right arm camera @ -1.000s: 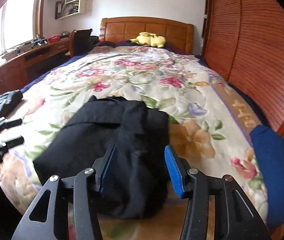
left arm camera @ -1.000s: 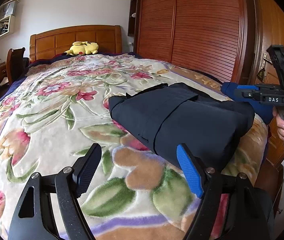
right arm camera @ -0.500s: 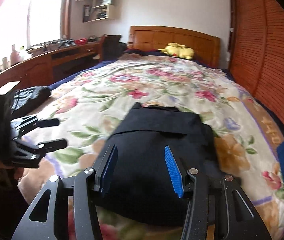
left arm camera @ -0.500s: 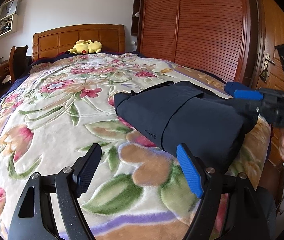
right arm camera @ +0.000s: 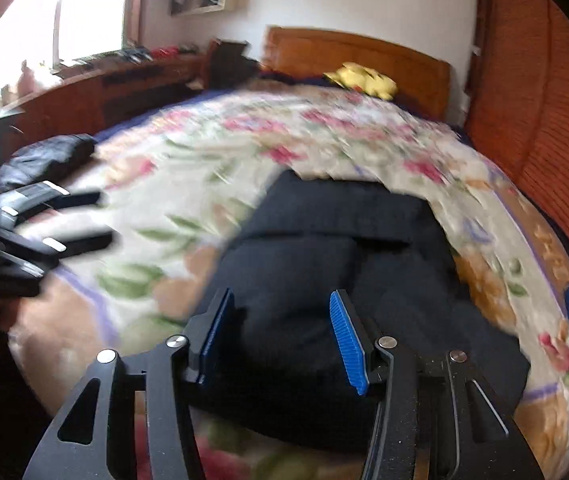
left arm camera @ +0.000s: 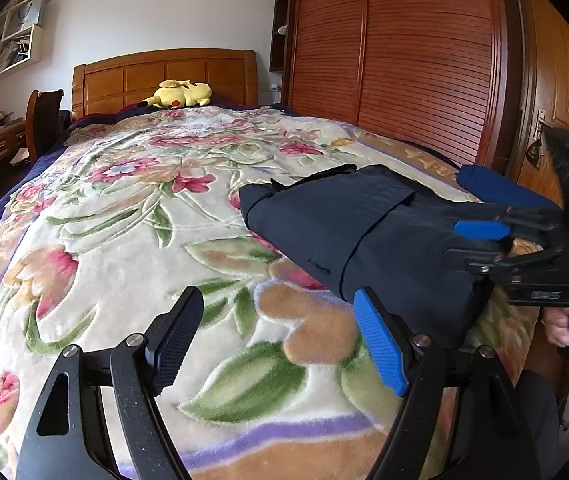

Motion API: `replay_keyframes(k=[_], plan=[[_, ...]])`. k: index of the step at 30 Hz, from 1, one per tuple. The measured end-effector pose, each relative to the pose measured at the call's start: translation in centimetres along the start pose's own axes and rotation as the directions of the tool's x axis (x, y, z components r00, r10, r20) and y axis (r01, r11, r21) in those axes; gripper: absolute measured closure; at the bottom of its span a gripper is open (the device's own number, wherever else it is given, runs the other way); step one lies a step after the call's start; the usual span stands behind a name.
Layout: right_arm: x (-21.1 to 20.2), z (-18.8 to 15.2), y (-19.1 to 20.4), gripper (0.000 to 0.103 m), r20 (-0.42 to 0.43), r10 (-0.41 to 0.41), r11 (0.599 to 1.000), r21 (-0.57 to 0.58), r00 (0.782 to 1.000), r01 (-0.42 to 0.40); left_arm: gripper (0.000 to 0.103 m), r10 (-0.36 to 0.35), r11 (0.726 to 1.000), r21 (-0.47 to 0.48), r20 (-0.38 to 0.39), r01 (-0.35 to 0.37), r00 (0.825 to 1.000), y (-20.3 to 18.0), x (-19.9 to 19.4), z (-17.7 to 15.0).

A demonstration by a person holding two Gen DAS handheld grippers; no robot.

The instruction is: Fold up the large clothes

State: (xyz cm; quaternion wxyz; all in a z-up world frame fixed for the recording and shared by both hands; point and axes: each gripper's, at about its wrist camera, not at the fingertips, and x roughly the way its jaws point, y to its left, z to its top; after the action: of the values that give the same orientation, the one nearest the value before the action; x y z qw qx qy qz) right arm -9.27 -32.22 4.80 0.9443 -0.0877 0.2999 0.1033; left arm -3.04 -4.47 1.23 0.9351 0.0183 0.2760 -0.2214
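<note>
A folded dark navy garment (left arm camera: 356,236) lies on the floral bedspread (left arm camera: 132,216) near the bed's foot and right side. It also shows in the right wrist view (right arm camera: 324,264), which is blurred. My left gripper (left arm camera: 276,336) is open and empty, just above the bedspread to the left of the garment. My right gripper (right arm camera: 280,336) is open and hovers over the garment's near edge. It shows from the side in the left wrist view (left arm camera: 480,240), its fingers over the garment's right end. My left gripper shows at the left in the right wrist view (right arm camera: 80,220).
A blue folded item (left arm camera: 500,192) lies at the bed's right edge beside the wooden wardrobe (left arm camera: 404,60). A yellow plush toy (left arm camera: 180,94) sits at the headboard. A black bundle (right arm camera: 48,156) lies on the bed's left side. A desk and chair (left arm camera: 44,120) stand left.
My right gripper has swung left from beside the bed to over the garment's near end. My left gripper has shifted slightly and stays open. The garment has not moved.
</note>
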Motion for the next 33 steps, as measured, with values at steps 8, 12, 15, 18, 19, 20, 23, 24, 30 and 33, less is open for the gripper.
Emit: replay_keyframes(k=[8, 12, 15, 18, 19, 20, 23, 24, 30, 33], plan=[[2.8, -2.2, -1.3, 0.052, -0.034, -0.044, 0.999, 0.030, 0.998, 0.045, 0.025, 0.001, 1.000, -0.014, -0.001, -0.001, 1.000, 0.4, -0.1, -0.1], [1.5, -1.5, -1.6, 0.052, -0.011, -0.047, 0.998, 0.050, 0.999, 0.047, 0.025, 0.001, 1.000, -0.012, 0.000, -0.001, 1.000, 0.4, -0.2, 0.0], [-0.7, -1.1, -1.0, 0.050, 0.065, -0.034, 0.997, 0.064, 0.997, 0.029, 0.025, 0.000, 1.000, -0.012, -0.001, 0.000, 1.000, 0.5, -0.1, -0.1], [-0.9, -1.7, 0.0, 0.050, 0.054, 0.015, 1.000, 0.025, 0.998, -0.017, 0.025, -0.004, 1.000, -0.012, -0.004, 0.004, 1.000, 0.5, -0.1, -0.1], [-0.6, -2.1, 0.3, 0.050, 0.043, 0.000, 1.000, 0.003, 0.999, 0.000, 0.025, -0.004, 1.000, -0.010, -0.006, 0.004, 1.000, 0.5, -0.1, -0.1], [-0.2, -2.6, 0.3, 0.050, 0.032, -0.005, 1.000, -0.003, 0.999, 0.005, 0.025, -0.005, 1.000, -0.009, -0.007, 0.005, 1.000, 0.3, 0.0, -0.1], [1.3, -3.3, -1.1, 0.050, -0.011, 0.013, 0.999, 0.050, 1.000, -0.012, 0.025, -0.004, 1.000, -0.007, -0.009, 0.004, 1.000, 0.2, 0.0, -0.2], [1.2, -3.4, -1.3, 0.050, -0.012, 0.016, 0.999, 0.048, 1.000, -0.015, 0.025, -0.004, 1.000, -0.008, -0.008, 0.004, 1.000, 0.2, 0.0, -0.2], [-2.3, -3.2, -2.8, 0.050, 0.036, 0.029, 0.994, 0.100, 0.999, -0.033, 0.025, -0.001, 1.000, -0.015, -0.009, 0.001, 1.000, 0.2, -0.1, -0.3], [-5.2, -4.3, -4.6, 0.049, 0.064, -0.035, 0.993, 0.111, 0.997, 0.027, 0.025, -0.001, 1.000, -0.013, -0.007, 0.001, 1.000, 0.3, -0.2, -0.3]])
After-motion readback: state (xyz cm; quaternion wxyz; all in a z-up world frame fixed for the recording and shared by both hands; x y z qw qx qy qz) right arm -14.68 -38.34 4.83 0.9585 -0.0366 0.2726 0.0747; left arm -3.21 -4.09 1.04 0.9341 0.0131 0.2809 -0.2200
